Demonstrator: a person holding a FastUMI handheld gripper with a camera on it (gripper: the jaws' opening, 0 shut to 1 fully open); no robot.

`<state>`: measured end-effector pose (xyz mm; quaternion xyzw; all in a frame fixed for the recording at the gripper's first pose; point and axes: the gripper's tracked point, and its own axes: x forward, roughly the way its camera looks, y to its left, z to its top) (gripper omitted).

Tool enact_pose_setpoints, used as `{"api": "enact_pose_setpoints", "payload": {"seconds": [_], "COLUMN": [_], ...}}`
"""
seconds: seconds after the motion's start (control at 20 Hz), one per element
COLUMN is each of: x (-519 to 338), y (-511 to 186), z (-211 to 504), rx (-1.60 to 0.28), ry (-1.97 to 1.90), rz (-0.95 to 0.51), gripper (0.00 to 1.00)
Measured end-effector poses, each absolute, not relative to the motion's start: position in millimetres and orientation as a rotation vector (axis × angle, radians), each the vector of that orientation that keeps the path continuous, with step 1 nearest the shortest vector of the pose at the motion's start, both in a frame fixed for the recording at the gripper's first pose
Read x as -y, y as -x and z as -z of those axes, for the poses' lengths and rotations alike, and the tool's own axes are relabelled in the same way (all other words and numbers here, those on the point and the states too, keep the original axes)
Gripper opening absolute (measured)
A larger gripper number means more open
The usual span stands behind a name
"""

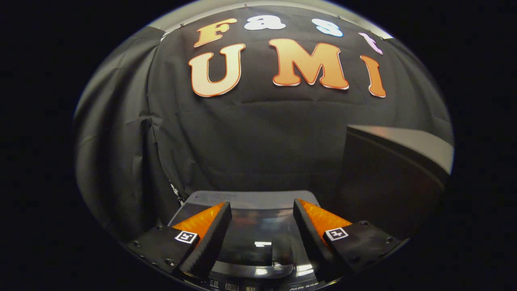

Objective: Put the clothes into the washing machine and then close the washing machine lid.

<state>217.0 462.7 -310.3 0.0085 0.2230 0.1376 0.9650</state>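
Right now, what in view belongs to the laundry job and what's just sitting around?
Job:
- washing machine, just ahead of and below the fingers, glossy lid down flat
- gripper, fingers apart, holding nothing, over the lid

Just there:
- dark box standing beyond the right finger
- black cloth wall behind everything

No clothes visible.

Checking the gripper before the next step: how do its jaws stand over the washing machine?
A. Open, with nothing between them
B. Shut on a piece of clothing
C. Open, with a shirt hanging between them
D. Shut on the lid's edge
A: the gripper has its jaws spread apart, with just the glossy washing machine lid visible through the gap and no cloth held.
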Motion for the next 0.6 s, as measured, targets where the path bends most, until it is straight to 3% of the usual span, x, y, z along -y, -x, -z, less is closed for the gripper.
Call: {"api": "enact_pose_setpoints", "payload": {"seconds": [0.3,0.6], "x": [-457.2,-459.7], "y": [-203.0,-195.2], "z": [324.5,272.3], "rx": [-0.502,-0.439], "ry": [-0.018,-0.016], "rz": [-0.274,-0.293], "gripper": [0.99,0.99]}}
